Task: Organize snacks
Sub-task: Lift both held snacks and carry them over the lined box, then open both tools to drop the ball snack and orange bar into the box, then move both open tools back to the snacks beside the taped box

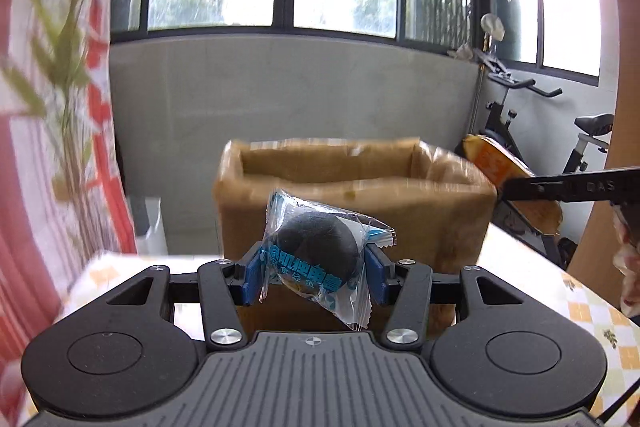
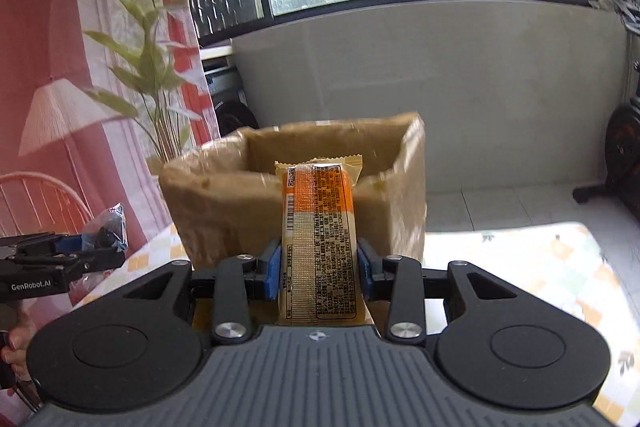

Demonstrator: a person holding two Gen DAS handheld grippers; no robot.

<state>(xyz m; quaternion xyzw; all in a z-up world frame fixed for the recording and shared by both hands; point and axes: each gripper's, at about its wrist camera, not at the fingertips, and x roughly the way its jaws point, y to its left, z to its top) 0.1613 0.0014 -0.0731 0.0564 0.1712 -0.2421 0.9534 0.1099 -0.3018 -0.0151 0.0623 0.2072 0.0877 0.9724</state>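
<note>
The left gripper (image 1: pixel 316 269), low in the centre of its own view and tilted slightly downward, was clamped by its blue pads on a clear wrapped snack with a dark round filling (image 1: pixel 320 251), held in front of an open brown paper bag (image 1: pixel 360 195) standing on a checked tablecloth (image 1: pixel 580 307). The right gripper (image 2: pixel 318 269), angled likewise, pinched an upright orange snack bar (image 2: pixel 318 239) before the same bag. A hand (image 2: pixel 16 347) showed at that view's lower left.

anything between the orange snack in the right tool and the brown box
Nothing: in the right wrist view the orange snack stands directly before the brown box.
</note>
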